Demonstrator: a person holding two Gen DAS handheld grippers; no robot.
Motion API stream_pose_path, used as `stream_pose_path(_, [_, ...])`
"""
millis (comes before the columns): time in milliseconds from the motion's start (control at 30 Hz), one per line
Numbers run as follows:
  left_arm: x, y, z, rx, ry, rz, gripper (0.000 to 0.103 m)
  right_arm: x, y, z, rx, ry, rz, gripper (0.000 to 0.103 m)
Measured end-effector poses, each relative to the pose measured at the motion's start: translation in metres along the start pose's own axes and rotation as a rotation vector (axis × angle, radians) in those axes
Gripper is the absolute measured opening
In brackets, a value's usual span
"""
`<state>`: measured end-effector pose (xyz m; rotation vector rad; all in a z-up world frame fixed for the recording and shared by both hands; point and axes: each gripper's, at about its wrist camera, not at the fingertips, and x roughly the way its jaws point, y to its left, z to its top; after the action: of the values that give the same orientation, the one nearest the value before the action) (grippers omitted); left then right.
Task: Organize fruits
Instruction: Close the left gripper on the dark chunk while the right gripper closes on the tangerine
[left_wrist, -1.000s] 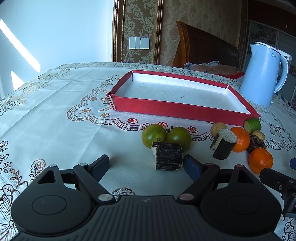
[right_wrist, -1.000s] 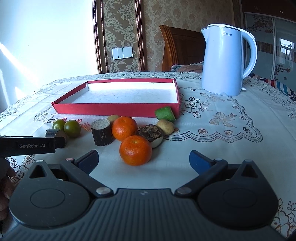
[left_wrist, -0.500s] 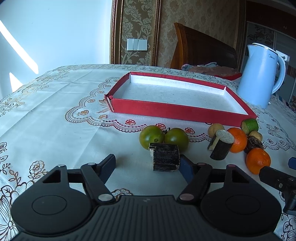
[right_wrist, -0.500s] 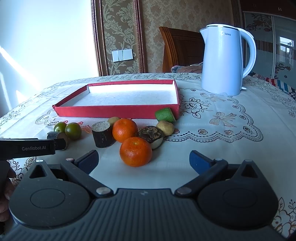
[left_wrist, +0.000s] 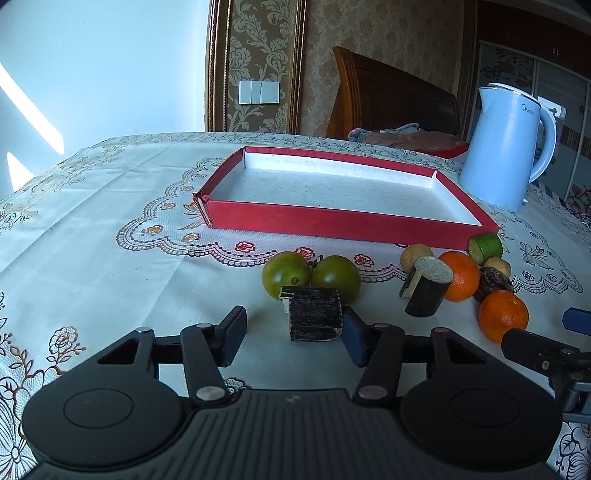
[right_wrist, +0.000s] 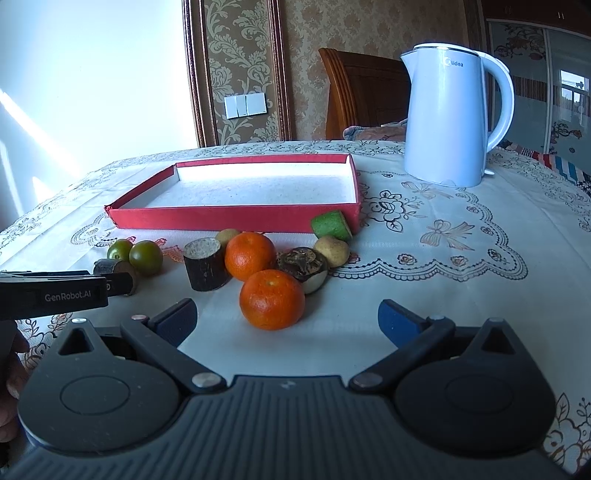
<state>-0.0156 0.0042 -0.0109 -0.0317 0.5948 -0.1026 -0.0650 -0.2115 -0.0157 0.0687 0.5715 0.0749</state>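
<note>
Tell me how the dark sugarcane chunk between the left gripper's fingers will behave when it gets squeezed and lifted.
The sugarcane chunk looks stiff and woody, so it should hold its shape. It lies on its curved side, so a push could roll it toward the green tomatoes behind. The left gripper has just been closing; only its right pad seems to touch, so the chunk may shift before both pads bite.

Bright daylight from the left (fisheye-bent edges), possibly overexposed wall.

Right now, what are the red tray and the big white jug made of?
The red tray looks like cardboard: matte red walls, a pale speckled floor, one corner splitting. The white jug, a kettle, looks like smooth plastic with a soft sheen, though painted metal is possible.
</note>
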Motion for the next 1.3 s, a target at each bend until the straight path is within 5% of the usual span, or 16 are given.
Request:
stream_pose_path(667, [-0.001,0.000,0.000,-0.001,-0.004,-0.022,0.029,0.014,-0.003,0.012,-0.025,0.046,0.058,0.103])
stream_pose_path(900, [-0.001,-0.001,-0.001,0.000,-0.004,-0.022,0.029,0.022,-0.008,0.013,-0.022,0.088,0.095,0.089])
stream_pose_path(1133, [-0.001,-0.001,-0.001,0.000,-0.004,-0.023,0.029,0.027,-0.004,0.014,-0.030,0.104,0.106,0.064])
stream_pose_path(1300, [-0.001,-0.002,-0.001,0.000,-0.004,-0.022,0.029,0.029,-0.001,0.015,-0.031,0.106,0.102,0.062])
